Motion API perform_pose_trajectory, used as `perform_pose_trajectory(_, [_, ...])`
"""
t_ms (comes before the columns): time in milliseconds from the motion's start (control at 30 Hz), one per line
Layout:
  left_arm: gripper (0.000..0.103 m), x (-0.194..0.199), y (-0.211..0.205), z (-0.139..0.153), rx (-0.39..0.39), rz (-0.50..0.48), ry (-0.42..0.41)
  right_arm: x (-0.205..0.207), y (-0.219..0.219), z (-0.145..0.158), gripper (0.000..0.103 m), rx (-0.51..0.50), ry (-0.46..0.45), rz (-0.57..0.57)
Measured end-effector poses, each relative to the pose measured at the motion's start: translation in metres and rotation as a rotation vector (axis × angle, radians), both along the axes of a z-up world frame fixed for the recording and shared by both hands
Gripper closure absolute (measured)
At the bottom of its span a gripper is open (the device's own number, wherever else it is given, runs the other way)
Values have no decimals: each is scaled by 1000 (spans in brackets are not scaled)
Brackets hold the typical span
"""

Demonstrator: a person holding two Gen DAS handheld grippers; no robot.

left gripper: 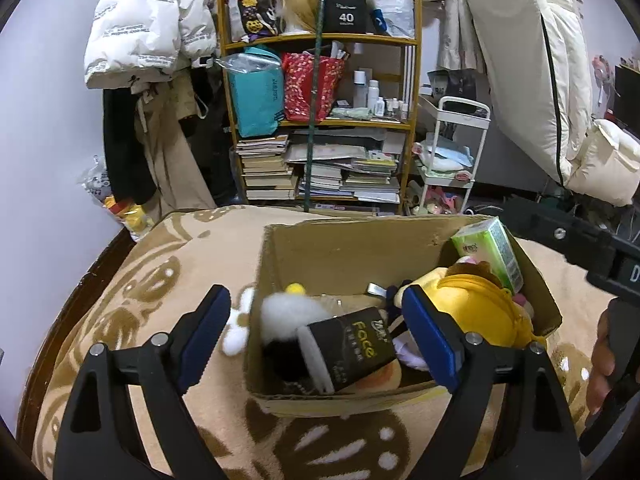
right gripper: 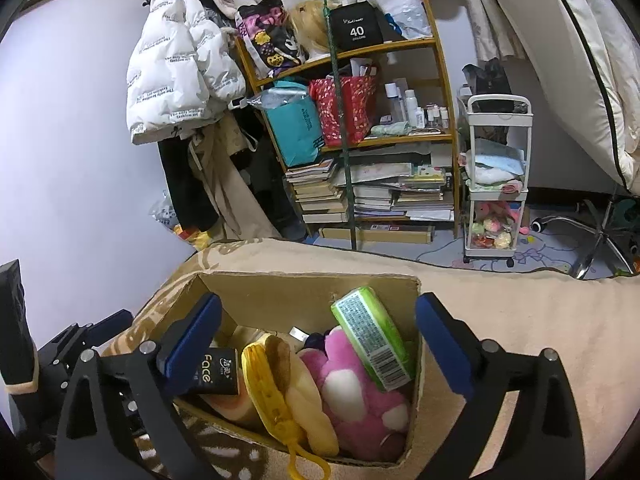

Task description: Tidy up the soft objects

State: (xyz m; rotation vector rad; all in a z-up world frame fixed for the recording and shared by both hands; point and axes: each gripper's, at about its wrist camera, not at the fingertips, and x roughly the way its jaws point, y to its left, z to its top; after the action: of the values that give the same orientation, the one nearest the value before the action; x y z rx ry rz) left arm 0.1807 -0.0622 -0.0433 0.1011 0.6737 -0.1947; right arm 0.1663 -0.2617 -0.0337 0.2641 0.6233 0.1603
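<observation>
An open cardboard box (left gripper: 280,396) stands on a beige patterned blanket (left gripper: 160,288). It holds a black "Face" tissue pack (left gripper: 352,352), a white fluffy toy (left gripper: 288,312), a yellow plush pouch (left gripper: 472,304) and a green tissue pack (left gripper: 492,252). My left gripper (left gripper: 316,312) is open over the box's left part, one finger outside the left wall. In the right wrist view the box (right gripper: 312,292) also shows a pink plush (right gripper: 352,388), the green pack (right gripper: 372,340) and the yellow pouch (right gripper: 268,392). My right gripper (right gripper: 320,312) stands open above them and grips nothing.
A white flower-shaped plush (left gripper: 238,320) lies on the blanket beside the box's left wall. Behind the bed stand a crowded wooden shelf (left gripper: 320,120) with books and bags, a white trolley (right gripper: 496,184) and hanging coats (left gripper: 144,20). A chair base (right gripper: 600,236) stands on the floor at right.
</observation>
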Motion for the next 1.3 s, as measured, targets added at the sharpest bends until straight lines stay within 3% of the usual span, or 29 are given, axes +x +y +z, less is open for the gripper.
perform_pose_trajectory(500, [6,-55,24,30,16,36,-45,-58,11,31,0,-158,-54,-17])
perform_pose_trajectory(1300, [5,-170,59,58,4,72,-162,-160,20,64,0,-220,-126,-115])
